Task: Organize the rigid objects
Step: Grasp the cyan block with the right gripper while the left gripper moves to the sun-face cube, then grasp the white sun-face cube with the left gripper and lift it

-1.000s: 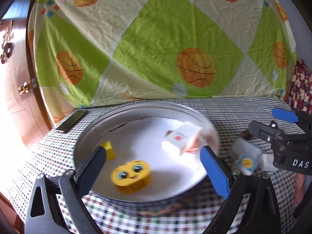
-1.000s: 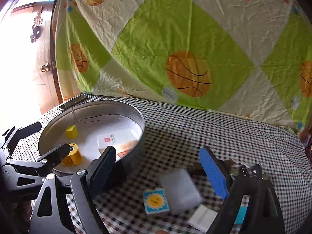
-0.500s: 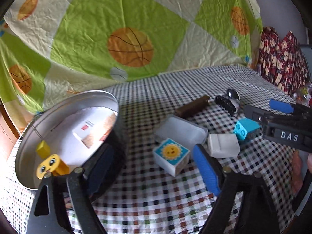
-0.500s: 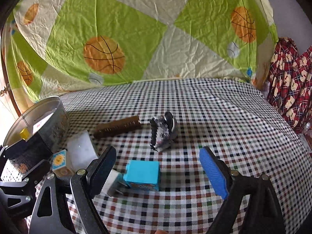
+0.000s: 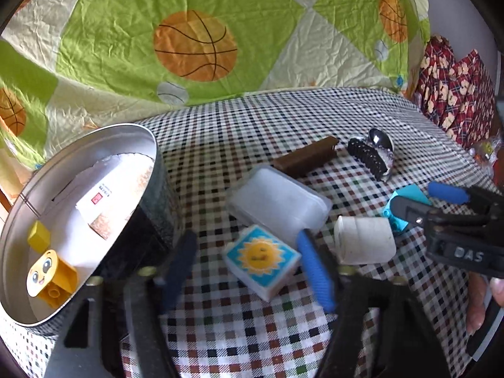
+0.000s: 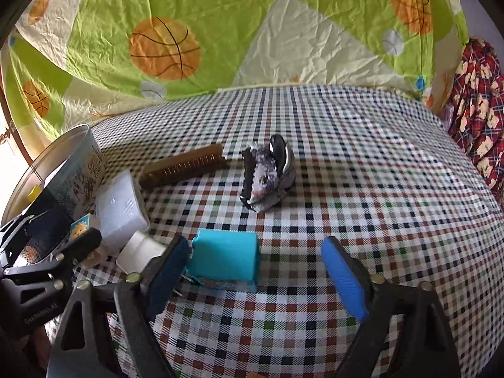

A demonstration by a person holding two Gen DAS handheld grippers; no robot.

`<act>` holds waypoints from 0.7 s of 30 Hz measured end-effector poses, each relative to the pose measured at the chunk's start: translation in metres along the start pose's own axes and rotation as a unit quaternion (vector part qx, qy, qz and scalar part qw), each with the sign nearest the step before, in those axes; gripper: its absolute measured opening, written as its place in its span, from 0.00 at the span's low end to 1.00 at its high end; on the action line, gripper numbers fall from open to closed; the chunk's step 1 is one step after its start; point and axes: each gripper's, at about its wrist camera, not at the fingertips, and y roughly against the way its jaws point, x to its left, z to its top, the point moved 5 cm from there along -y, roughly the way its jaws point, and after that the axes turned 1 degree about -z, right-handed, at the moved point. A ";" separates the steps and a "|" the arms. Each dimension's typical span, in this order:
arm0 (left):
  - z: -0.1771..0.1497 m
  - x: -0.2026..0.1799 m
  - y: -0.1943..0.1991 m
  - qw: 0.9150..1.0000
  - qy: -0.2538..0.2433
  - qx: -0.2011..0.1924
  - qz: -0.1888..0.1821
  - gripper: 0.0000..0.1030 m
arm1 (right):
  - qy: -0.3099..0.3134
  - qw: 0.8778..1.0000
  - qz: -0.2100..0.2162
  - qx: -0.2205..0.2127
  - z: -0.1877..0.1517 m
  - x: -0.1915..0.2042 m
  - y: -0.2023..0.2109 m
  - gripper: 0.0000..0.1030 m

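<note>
The left claw (image 5: pixel 249 263) was closing around the sun-printed block (image 5: pixel 262 260), which lay on the checked desk (image 5: pixel 252 340) just right of the round metal tin (image 5: pixel 148 170); the block sat between the jaws, the blue pad close beside its right edge, with no firm pressure yet visible. The right claw (image 6: pixel 255 278) was also closing, about half open, with the turquoise brick (image 6: pixel 225 256) between the jaws, near the dark left pad and well apart from the blue right one.

For a sound grip, each claw would best have been centred so that both pads met flat opposite faces together; otherwise the brick would likely have been pushed sideways. The white plastic box (image 5: pixel 278 203) and the white cylinder (image 5: pixel 365 239), just beside the block, were judged liable to be nudged. The tin already held a yellow face brick (image 5: pixel 50 275).
</note>
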 end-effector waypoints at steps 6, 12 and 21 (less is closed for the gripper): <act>-0.001 0.005 -0.002 1.000 0.016 0.005 -0.006 0.62 | 0.019 1.000 -0.002 0.008 -0.003 0.007 -0.003 0.54; -0.002 0.004 -0.003 1.000 0.011 0.011 -0.005 0.66 | 0.023 1.000 0.000 -0.009 -0.001 0.010 0.004 0.43; -0.004 0.001 -0.007 1.000 0.006 0.026 -0.009 0.49 | 0.019 1.000 0.003 -0.025 0.002 0.011 0.009 0.44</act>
